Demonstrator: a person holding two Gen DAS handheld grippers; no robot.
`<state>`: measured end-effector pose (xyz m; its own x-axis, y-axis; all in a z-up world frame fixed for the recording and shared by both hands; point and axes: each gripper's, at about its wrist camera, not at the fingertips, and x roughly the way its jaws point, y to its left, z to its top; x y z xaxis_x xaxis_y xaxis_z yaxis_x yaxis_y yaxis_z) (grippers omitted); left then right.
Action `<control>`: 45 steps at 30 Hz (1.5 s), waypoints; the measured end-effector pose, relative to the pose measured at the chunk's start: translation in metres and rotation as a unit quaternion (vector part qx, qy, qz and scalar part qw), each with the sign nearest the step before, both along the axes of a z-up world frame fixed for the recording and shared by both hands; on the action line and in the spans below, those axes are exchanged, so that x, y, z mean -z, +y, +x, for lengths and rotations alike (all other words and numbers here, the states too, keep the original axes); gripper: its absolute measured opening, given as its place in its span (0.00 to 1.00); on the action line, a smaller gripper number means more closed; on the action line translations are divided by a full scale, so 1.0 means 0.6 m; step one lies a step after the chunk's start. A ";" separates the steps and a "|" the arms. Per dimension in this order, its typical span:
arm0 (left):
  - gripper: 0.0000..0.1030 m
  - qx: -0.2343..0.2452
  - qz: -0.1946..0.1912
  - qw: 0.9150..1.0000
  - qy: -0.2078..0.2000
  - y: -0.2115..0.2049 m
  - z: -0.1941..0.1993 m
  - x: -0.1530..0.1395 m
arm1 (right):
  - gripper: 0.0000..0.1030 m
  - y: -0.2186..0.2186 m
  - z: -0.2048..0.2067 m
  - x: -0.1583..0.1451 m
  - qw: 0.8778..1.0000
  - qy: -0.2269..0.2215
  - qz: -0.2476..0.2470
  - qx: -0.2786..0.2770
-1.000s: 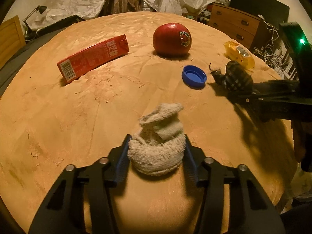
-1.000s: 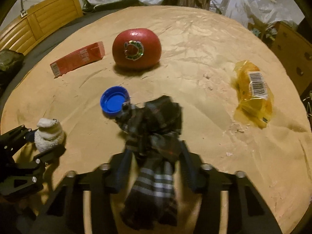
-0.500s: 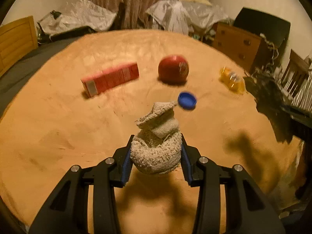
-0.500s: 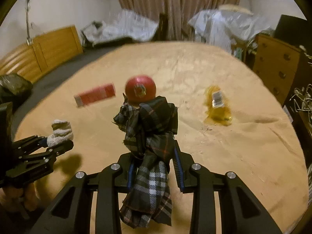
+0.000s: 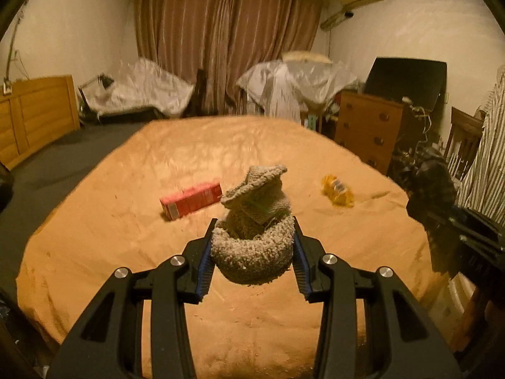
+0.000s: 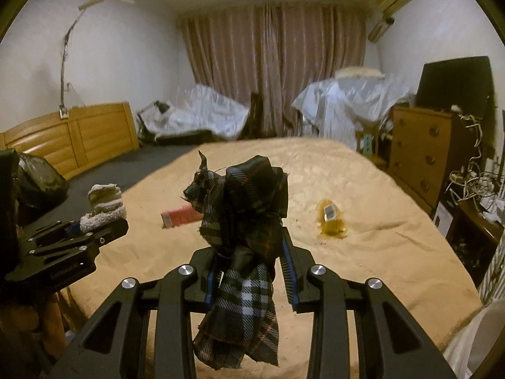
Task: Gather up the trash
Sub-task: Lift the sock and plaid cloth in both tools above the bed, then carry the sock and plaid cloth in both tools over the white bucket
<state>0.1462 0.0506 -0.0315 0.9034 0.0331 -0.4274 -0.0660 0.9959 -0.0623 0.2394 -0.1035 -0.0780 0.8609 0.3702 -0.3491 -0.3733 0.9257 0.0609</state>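
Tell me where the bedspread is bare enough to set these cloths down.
Bare: the near bedspread below the red carton, and the far half toward the curtains. Tighter: between that carton and the yellow packet.

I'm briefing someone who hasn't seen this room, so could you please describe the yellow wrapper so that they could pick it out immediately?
Start at the big tan bedspread in the middle of the room. On its right side, towards the wooden chest of drawers, lies the yellow wrapper. It is crumpled, translucent plastic bearing a white barcode label, unlike the red carton lying to its left.
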 end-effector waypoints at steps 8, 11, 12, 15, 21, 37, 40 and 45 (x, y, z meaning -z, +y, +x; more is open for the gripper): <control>0.40 0.003 0.020 0.999 -0.041 -0.037 -0.045 -0.019 | 0.34 -0.011 -0.084 -0.013 0.999 -0.031 0.008 0.015; 0.40 -0.003 0.020 0.999 -0.047 -0.040 -0.052 -0.026 | 0.34 -0.008 -0.105 -0.017 0.999 -0.040 0.006 0.018; 0.40 -0.004 0.021 0.999 -0.050 -0.042 -0.056 -0.028 | 0.34 -0.010 -0.107 -0.018 0.999 -0.041 0.007 0.019; 0.40 -0.007 0.025 0.998 -0.056 -0.045 -0.060 -0.035 | 0.34 -0.012 -0.109 -0.021 0.999 -0.043 0.007 0.019; 0.40 -0.006 0.025 0.998 -0.058 -0.047 -0.064 -0.038 | 0.34 -0.015 -0.119 -0.025 0.999 -0.040 0.011 0.018; 0.40 0.072 0.022 0.996 -0.052 -0.142 -0.025 -0.049 | 0.34 -0.135 -0.160 -0.068 0.996 -0.034 0.001 0.084; 0.40 0.096 0.020 0.994 -0.051 -0.175 -0.017 -0.051 | 0.34 -0.181 -0.169 -0.072 0.994 -0.031 -0.003 0.106; 0.40 0.142 0.021 0.988 -0.049 -0.240 -0.001 -0.056 | 0.34 -0.263 -0.177 -0.078 0.990 -0.019 -0.012 0.140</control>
<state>0.1456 -0.0935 0.0020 0.9160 -0.2115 -0.3409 0.2208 0.9753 -0.0120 0.1332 -0.2614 -0.0313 0.9416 0.1066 -0.3194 -0.1031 0.9943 0.0281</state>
